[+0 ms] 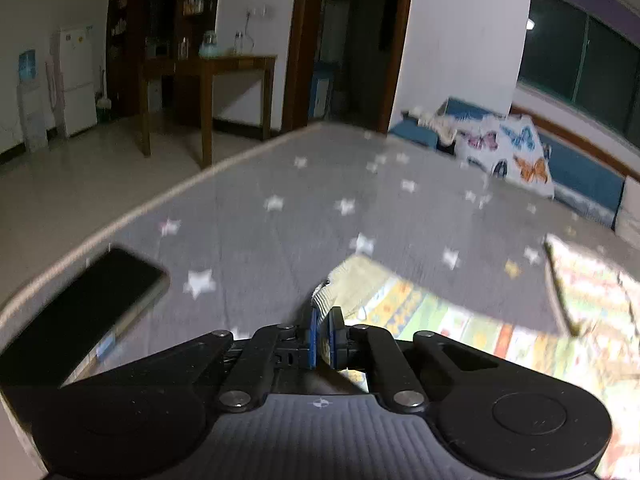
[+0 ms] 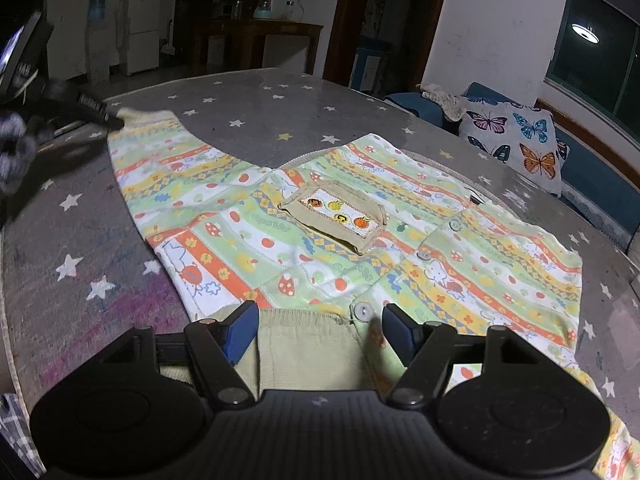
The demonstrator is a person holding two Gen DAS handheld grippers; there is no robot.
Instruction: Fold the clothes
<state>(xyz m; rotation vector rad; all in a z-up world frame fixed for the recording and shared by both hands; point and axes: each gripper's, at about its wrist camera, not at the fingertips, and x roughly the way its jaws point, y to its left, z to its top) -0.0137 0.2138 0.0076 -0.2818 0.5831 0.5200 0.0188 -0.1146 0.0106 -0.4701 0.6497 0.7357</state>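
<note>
A grey star-printed bed [image 2: 280,120] carries everything. Spread flat across it is the patterned child's shirt [image 2: 320,248], front up, its body running from the near edge by the right tongs away toward the far right, with one sleeve [image 2: 160,160] stretching out long toward the far left. A small beige folded piece [image 2: 336,216] lies on the middle of the shirt. A dark phone [image 1: 80,312] lies on the bed, left of the left tongs.

The left tongs [image 1: 326,334] are clamped together on the ribbed cuff [image 1: 326,300] at the sleeve's end. The right tongs [image 2: 316,334] stand apart, pads either side of the ribbed hem [image 2: 308,344] at the near edge, gripping nothing.
</note>
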